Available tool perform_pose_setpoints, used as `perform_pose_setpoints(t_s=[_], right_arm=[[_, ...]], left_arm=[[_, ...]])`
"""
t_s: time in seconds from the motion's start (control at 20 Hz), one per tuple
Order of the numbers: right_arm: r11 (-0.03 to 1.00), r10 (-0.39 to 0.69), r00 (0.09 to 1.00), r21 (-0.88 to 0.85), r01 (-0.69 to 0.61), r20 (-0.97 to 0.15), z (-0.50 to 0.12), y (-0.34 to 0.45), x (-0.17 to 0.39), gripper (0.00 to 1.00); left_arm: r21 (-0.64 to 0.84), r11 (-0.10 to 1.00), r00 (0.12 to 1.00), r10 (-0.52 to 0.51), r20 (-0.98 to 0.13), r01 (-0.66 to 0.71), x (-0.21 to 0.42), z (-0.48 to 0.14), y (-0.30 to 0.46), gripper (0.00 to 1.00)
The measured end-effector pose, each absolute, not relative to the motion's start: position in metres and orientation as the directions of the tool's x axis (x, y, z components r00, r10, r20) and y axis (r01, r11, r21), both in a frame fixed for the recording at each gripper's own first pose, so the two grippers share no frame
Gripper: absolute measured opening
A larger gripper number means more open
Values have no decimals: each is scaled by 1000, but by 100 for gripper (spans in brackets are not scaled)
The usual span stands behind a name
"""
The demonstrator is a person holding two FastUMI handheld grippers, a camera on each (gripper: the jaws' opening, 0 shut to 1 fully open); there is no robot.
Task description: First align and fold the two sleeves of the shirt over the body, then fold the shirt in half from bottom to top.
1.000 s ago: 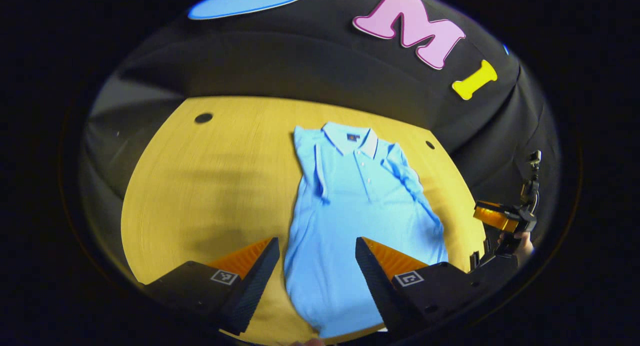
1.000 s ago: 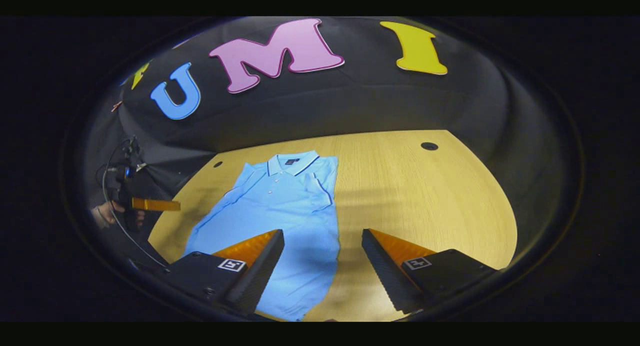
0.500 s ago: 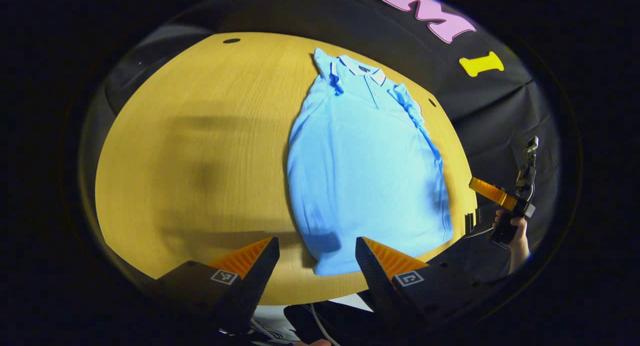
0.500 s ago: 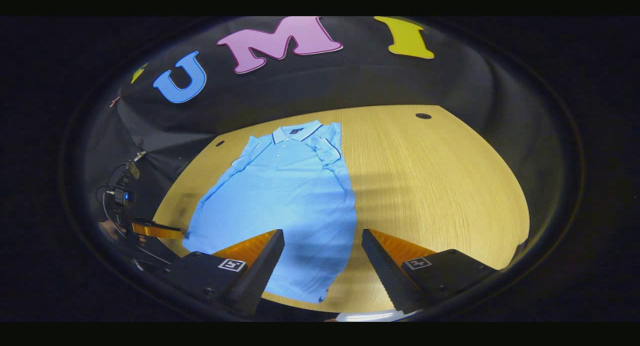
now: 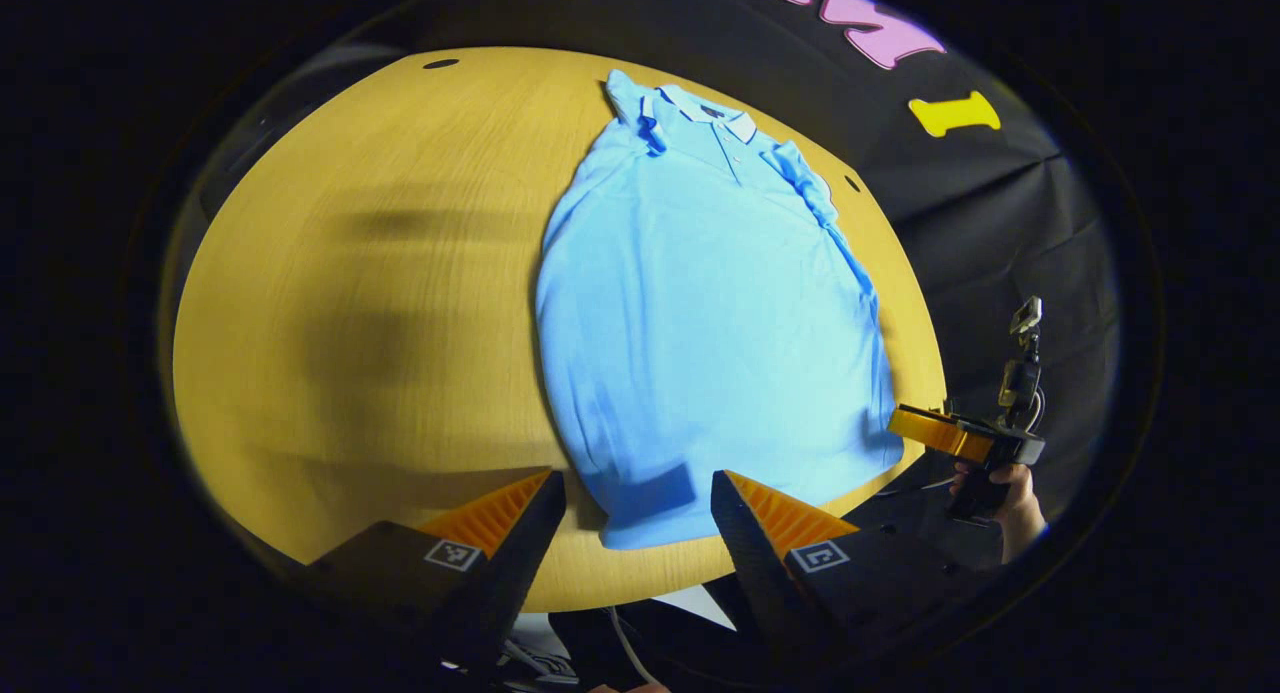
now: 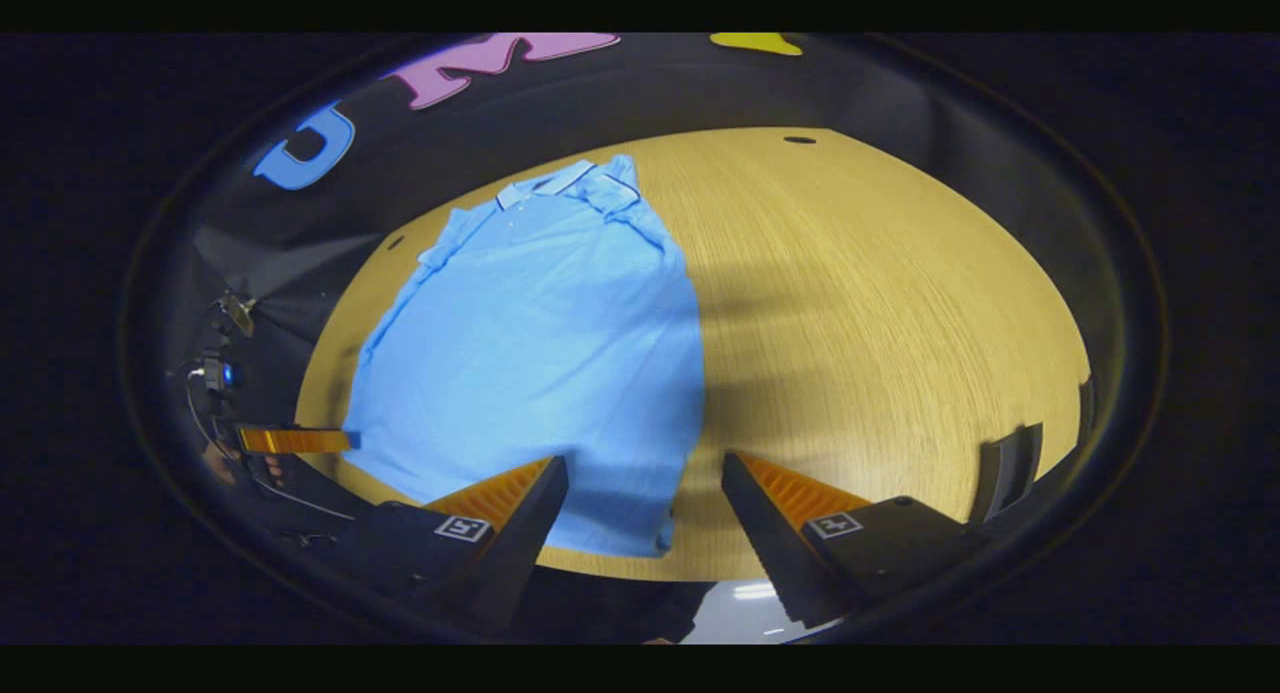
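A light blue polo shirt lies flat on the yellow wooden table, collar at the far side and hem toward me, with both short sleeves lying folded in on the chest. My left gripper hovers open over the hem's left corner, holding nothing. Farther right, a hand holds the right gripper by the hem's other corner. In the right gripper view the shirt spreads over the table, and my right gripper stands open above the hem's right corner. The left gripper shows at the left.
Small dark holes mark the table top. The table's near edge runs just under both sets of fingers. A dark upright piece stands at the table's right rim. Black cloth walls the far side.
Both grippers drew back toward the table's near edge and tipped downward, so the hem and the table's front edge now lie just ahead of the fingers. The shirt has not moved.
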State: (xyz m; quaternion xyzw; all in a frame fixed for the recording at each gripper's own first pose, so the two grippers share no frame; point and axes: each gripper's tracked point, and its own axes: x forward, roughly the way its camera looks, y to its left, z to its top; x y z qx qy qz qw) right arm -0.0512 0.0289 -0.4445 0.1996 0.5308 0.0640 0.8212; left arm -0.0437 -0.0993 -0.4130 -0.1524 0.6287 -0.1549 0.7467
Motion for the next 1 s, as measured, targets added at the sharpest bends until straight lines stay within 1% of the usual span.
perform_pose_setpoints(t_s=[0.05, 0.1, 0.15, 0.2, 0.25, 0.3, 0.35, 0.4, 0.45, 0.5, 0.55, 0.6, 0.65, 0.7, 0.75, 0.8, 0.85, 0.9, 0.95, 1.0], right_arm=[[900, 339, 414, 419, 119, -845, -444, 33, -55, 98], [897, 350, 394, 426, 121, -850, -445, 34, -57, 98], [898, 356, 375, 425, 118, -856, -443, 35, -62, 96], [899, 363, 348, 422, 113, -865, -444, 38, -66, 95], [894, 378, 334, 434, 110, -863, -444, 42, -65, 94], [884, 401, 299, 452, 123, -866, -445, 48, -69, 92], [857, 445, 266, 493, 152, -855, -444, 57, -73, 88], [812, 499, 245, 547, 204, -831, -442, 69, -74, 76], [774, 532, 239, 581, 250, -812, -442, 76, -72, 71], [750, 557, 236, 605, 269, -796, -446, 83, -70, 70], [710, 594, 243, 642, 290, -767, -448, 93, -68, 64], [689, 612, 236, 655, 309, -755, -446, 93, -69, 50], [704, 602, 223, 642, 306, -767, -457, 89, -72, 50], [684, 607, 236, 650, 331, -759, -461, 97, -72, 28], [655, 629, 239, 670, 349, -740, -451, 90, -70, 5], [642, 641, 236, 679, 358, -730, -454, 93, -71, 5], [637, 647, 241, 687, 349, -723, -452, 93, -70, 2], [643, 648, 240, 688, 336, -723, -453, 93, -68, 1], [655, 646, 242, 689, 311, -724, -452, 93, -69, 5], [678, 635, 249, 682, 274, -731, -452, 91, -67, 5]], left_arm=[[-429, 901, 160, -432, -887, 55, -44, -413, -104, 96], [-430, 900, 163, -436, -885, 72, -45, -414, -108, 96], [-427, 900, 163, -436, -885, 87, -44, -414, -111, 92], [-426, 899, 167, -437, -884, 100, -44, -415, -115, 94], [-421, 901, 163, -433, -886, 107, -43, -416, -118, 94], [-420, 901, 162, -433, -887, 113, -42, -417, -120, 94], [-416, 902, 159, -430, -889, 115, -41, -418, -121, 94], [-412, 904, 157, -426, -891, 112, -41, -417, -121, 94], [-412, 905, 156, -424, -892, 107, -40, -418, -120, 94], [-415, 904, 157, -426, -891, 100, -40, -418, -120, 93], [-417, 904, 161, -427, -890, 92, -40, -418, -119, 93], [-418, 904, 167, -427, -889, 87, -39, -419, -117, 92], [-414, 906, 173, -422, -890, 86, -38, -421, -115, 90], [-401, 912, 179, -410, -894, 87, -40, -422, -111, 83], [-377, 921, 176, -390, -904, 99, -42, -425, -105, 80], [-361, 926, 160, -375, -913, 112, -44, -432, -102, 60], [-393, 914, 170, -404, -899, 98, -42, -427, -106, 40], [-408, 910, 173, -416, -893, 79, -42, -425, -107, 20], [-420, 905, 169, -425, -889, 69, -40, -425, -106, 14], [-423, 904, 174, -426, -888, 60, -39, -425, -105, 9]])
